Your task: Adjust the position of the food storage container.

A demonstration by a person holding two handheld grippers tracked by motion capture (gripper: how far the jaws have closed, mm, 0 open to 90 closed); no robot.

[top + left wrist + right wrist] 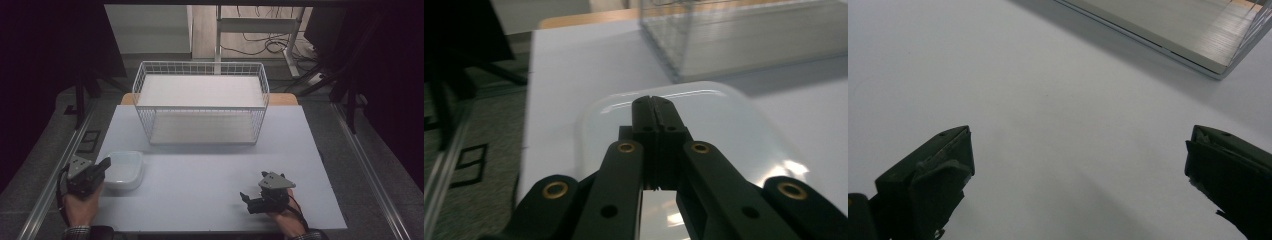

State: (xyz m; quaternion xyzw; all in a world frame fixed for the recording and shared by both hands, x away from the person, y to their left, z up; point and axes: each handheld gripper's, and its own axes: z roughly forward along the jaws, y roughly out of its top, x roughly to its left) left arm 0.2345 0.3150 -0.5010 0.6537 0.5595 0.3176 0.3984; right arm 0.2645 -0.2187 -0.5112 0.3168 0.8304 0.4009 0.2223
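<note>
a: status on the left gripper [103, 165]?
b: jaws fully together, pad to pad, nothing pinched between them. tips sit over the near left rim of the white tray [125, 170]. in the left gripper view the closed tips hang above the tray's [734, 125] glossy inside; can't tell if they touch it.
a: where's the tray?
b: flat on the white table [200, 190], front left, well short of the wire basket [201, 102]. basket stands at the back centre, on its base, open top, white board in its floor.
a: right gripper [246, 199]?
b: resting low at front right of the table, pointing left across it, jaws spread wide, nothing in them. the right gripper view shows bare tabletop between the two pads [943, 180], and a corner of the basket [1198, 45] up at the top right.
a: the two grippers close to each other?
b: no, well apart, one at each front corner.
</note>
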